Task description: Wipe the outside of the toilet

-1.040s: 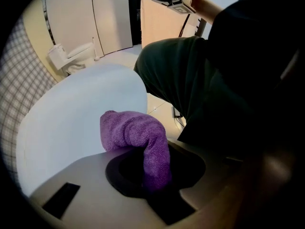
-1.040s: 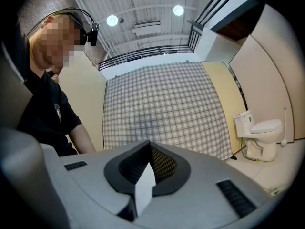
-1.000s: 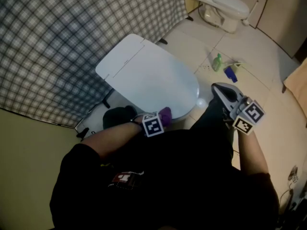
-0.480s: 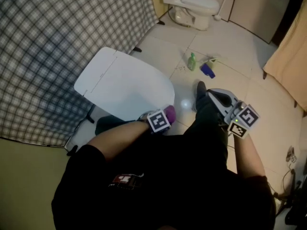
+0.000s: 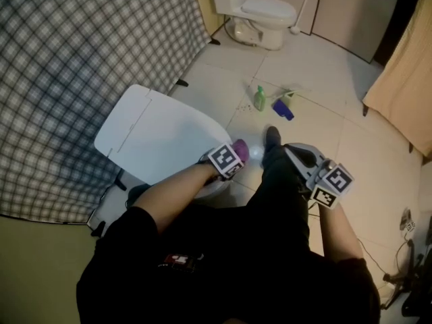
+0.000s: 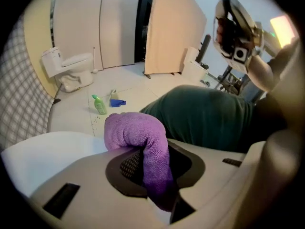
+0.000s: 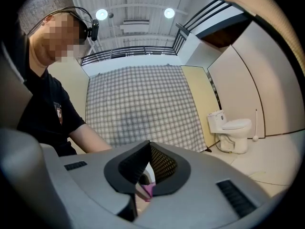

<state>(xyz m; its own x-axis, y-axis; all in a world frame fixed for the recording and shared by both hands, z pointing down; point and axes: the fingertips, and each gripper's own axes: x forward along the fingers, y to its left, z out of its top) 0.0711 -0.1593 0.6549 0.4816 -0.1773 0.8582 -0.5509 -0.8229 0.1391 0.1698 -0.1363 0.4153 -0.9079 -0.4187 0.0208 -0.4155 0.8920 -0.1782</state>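
Observation:
The toilet (image 5: pixel 158 140) stands at centre left of the head view with its white lid shut. My left gripper (image 5: pixel 233 155) is at the lid's front tip, shut on a purple cloth (image 5: pixel 240 150). In the left gripper view the cloth (image 6: pixel 143 137) is folded over between the jaws, just past the lid's edge (image 6: pixel 43 151). My right gripper (image 5: pixel 297 155) hangs to the right over the person's dark trouser leg, away from the toilet. In its own view its jaws (image 7: pixel 148 144) meet at the tips with nothing held.
A checked curtain (image 5: pixel 81 52) hangs behind the toilet. On the tiled floor ahead lie a green bottle (image 5: pixel 259 98) and a blue object (image 5: pixel 282 109). A second toilet (image 5: pixel 256 9) with a brush (image 5: pixel 300 19) stands at the back wall. A beige panel (image 5: pixel 405 79) is at the right.
The head view has swung so the toilet sits lower left and more floor shows. My left gripper with the cloth has slid along the lid's rim toward its front tip. The right gripper keeps its place.

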